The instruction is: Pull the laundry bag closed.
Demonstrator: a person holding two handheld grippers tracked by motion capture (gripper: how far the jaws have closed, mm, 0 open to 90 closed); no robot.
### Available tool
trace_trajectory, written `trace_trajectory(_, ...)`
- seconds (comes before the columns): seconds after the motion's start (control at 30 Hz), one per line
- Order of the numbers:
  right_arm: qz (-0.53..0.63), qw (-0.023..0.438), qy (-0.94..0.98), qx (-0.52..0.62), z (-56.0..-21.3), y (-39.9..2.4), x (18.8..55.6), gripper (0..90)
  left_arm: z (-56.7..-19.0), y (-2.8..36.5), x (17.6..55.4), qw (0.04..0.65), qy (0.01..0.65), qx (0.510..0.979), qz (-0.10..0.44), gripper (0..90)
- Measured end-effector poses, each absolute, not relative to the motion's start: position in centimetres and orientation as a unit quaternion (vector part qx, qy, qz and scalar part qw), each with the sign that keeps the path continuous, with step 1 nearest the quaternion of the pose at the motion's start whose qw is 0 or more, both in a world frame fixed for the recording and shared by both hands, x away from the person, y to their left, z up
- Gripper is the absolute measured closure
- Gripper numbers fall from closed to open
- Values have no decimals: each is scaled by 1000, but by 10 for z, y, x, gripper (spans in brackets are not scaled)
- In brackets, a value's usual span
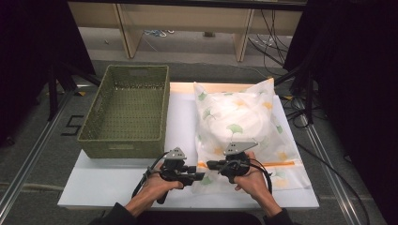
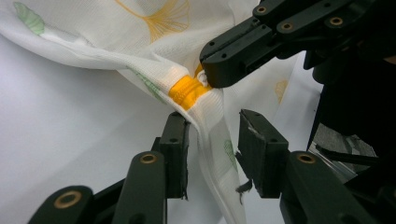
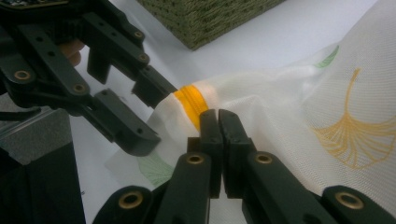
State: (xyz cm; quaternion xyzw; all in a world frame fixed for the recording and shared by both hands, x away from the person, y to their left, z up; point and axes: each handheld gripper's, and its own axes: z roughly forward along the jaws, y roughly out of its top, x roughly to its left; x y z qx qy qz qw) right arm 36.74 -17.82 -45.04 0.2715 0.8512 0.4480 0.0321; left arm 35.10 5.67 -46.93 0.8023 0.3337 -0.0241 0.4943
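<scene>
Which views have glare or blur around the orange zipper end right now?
High view: bright glare washes out the pillow; surroundings dark. Left gripper view: orange zipper end sharp, near fingers slightly soft. Right gripper view: zipper end mildly overexposed, basket blurred.

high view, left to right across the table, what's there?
Green woven basket → left claw → right claw → white pillow in its leaf-print cover, all on the white table.
</scene>
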Motion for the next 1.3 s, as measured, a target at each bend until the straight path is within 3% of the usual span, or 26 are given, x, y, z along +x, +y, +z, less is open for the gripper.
trace_trajectory(0.1, 448, 34, 852, 269, -450, -178, 367, 900, -470, 55, 354, 496, 342, 798, -31, 655)
trace_trajectory(0.17, 452, 58, 851, 262, -442, -181, 363, 900, -469, 58, 354, 502, 344, 793, -22, 789)
trace_trajectory(0.27, 453, 66, 848, 266, -438, -185, 362, 900, -466, 57, 351, 506, 339, 793, -14, 869)
trace_trajectory(0.6, 435, 79, 853, 278, -444, -187, 362, 900, -464, 51, 346, 496, 313, 810, 17, 876)
trace_trajectory(1.3, 422, 86, 847, 312, -454, -208, 366, 900, -462, 59, 343, 494, 301, 815, 25, 877)
